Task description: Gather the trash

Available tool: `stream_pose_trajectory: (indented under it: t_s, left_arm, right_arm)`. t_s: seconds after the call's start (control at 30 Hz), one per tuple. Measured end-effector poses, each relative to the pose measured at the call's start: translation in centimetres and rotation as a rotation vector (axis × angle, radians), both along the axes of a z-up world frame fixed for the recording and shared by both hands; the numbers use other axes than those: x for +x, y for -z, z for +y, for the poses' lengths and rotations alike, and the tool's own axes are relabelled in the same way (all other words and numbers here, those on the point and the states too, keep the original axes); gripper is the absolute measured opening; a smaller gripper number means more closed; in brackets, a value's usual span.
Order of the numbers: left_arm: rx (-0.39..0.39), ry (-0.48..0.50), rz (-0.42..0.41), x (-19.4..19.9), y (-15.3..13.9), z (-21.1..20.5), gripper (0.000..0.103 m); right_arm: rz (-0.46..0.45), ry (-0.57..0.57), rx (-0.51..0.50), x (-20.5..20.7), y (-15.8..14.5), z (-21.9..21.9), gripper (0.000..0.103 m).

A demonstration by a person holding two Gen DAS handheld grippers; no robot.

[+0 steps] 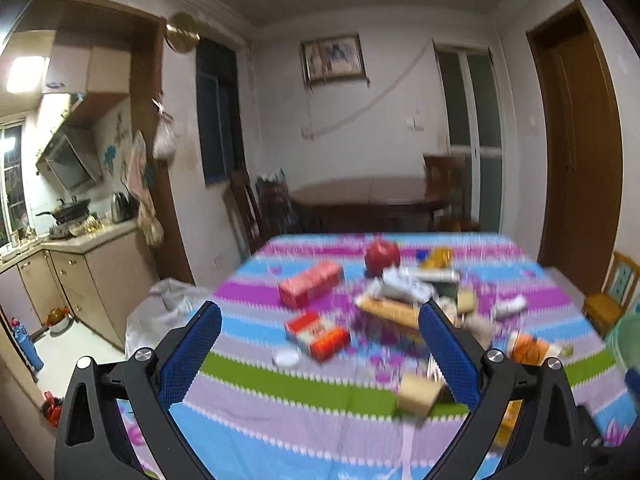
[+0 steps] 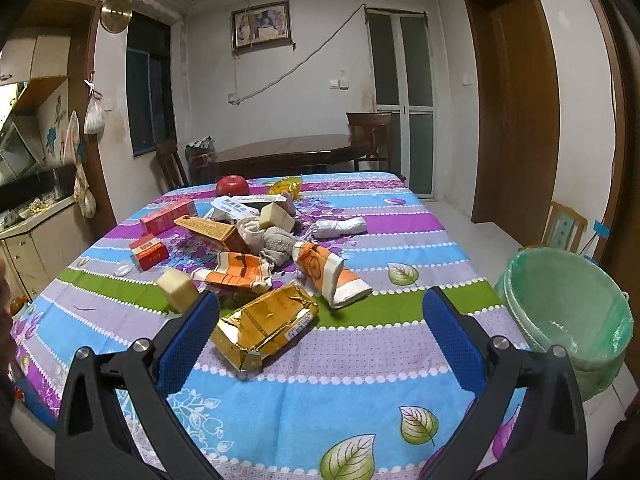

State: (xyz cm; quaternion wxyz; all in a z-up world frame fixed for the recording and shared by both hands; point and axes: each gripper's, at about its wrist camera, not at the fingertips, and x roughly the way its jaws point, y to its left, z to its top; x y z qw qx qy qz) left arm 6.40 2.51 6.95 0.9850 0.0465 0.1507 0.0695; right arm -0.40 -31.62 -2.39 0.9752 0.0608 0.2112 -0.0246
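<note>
Grippers left point(image 1: 320, 316) and right point(image 2: 320, 306) both agape, empty; gold packet point(image 2: 265, 326) lettering unreadable.

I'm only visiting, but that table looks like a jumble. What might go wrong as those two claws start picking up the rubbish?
1. The red apple and rolled white socks lie among the wrappers, so non-trash might get binned.
2. The green-lined bin sits off the table's right edge; a slippery gold foil packet may drop short.
3. The left wrist view is blurred, so the open left gripper may mis-aim.
</note>
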Motion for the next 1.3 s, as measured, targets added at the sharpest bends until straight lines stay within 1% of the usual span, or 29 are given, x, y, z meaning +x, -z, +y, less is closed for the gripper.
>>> stream_pose_trajectory:
  t_s: [0.13,0.2,0.27,0.5,0.77,0.87,0.93,1.03,1.13,1.2,1.3]
  left_arm:
    - [0.012,-0.008,-0.068,-1.5,-1.7,-0.4,0.099]
    - [0.029,-0.02,-0.103,-2.2,-2.2,-0.7,0.099]
    - [0.042,-0.024,-0.119,-2.7,-2.5,-1.0,0.099]
    - [0.031,-0.019,-0.132,-4.0,-3.1,-1.2,0.099]
    - [0.024,-0.021,-0.132,-4.4,-3.3,-1.2,0.099]
    - [0.014,-0.02,-0.12,-4.0,-2.9,-0.8,0.099]
    - [0.007,-0.029,-0.108,-3.7,-2.5,-0.3,0.099]
    - [-0.016,-0.042,-0.066,-2.8,-1.4,0.4,0.099]
    - [-0.042,-0.04,-0.016,-2.0,-0.5,1.0,0.099]
    - [-0.046,-0.044,-0.014,-2.0,-0.2,0.9,0.099]
    - [-0.037,-0.04,-0.021,-2.1,0.1,0.5,0.099]
  right_arm:
    - [0.001,-0.012,-0.009,0.0,0.1,0.4,0.098]
    - [0.005,-0.014,-0.01,0.1,0.2,0.5,0.098]
    - [0.007,-0.015,-0.007,0.2,0.2,0.6,0.098]
    - [0.011,-0.017,-0.009,0.1,0.3,0.8,0.098]
    - [0.017,-0.019,-0.006,0.0,0.6,1.0,0.098]
    - [0.019,-0.025,-0.011,0.1,0.6,1.2,0.098]
    - [0.015,-0.017,-0.038,0.3,0.3,1.5,0.098]
    - [-0.003,0.012,-0.089,0.8,-1.4,1.8,0.098]
    - [-0.045,0.035,-0.132,1.3,-4.0,2.1,0.098]
    - [-0.087,0.041,-0.165,1.5,-6.0,2.3,0.098]
    - [-0.152,0.055,-0.213,1.2,-8.2,2.8,0.098]
